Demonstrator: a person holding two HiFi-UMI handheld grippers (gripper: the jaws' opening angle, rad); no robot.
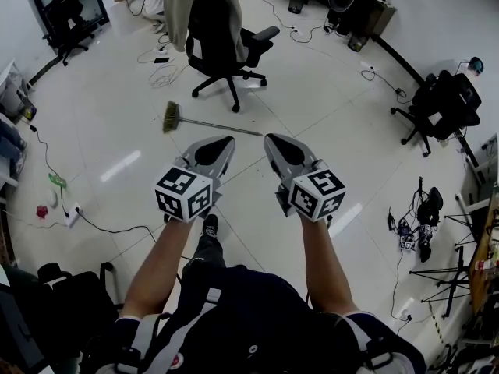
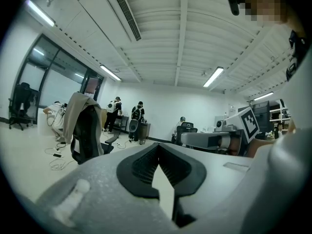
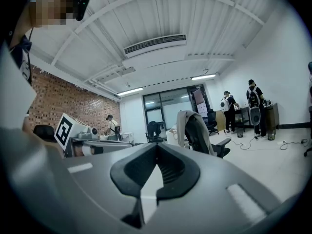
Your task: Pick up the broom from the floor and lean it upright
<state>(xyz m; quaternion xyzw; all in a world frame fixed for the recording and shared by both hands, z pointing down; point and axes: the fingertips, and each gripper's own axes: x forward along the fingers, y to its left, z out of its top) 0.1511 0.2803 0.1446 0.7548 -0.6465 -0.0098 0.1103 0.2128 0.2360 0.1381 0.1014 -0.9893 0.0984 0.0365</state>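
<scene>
White glossy tile covers the floor [image 1: 101, 131], broken by thin grout lines and strip reflections. A black office chair [image 1: 226, 45] with a five-spoke wheeled base stands on it, and a soft beige jacket [image 1: 181, 6] is draped over its back. The broom [image 1: 210, 123] lies flat just in front of the chair's base, on the person's side. It has a thin straight handle, with a flared, straw-coloured bristle head at the left. Farther from the chair than the broom, the left gripper [image 1: 228, 141] and right gripper [image 1: 269, 139] are held side by side. Both are matte grey shells tapering to points. Each one's ribbed black pads [image 2: 144, 167] [image 3: 168, 169] meet at the tip, so both are clenched with nothing between them.
</scene>
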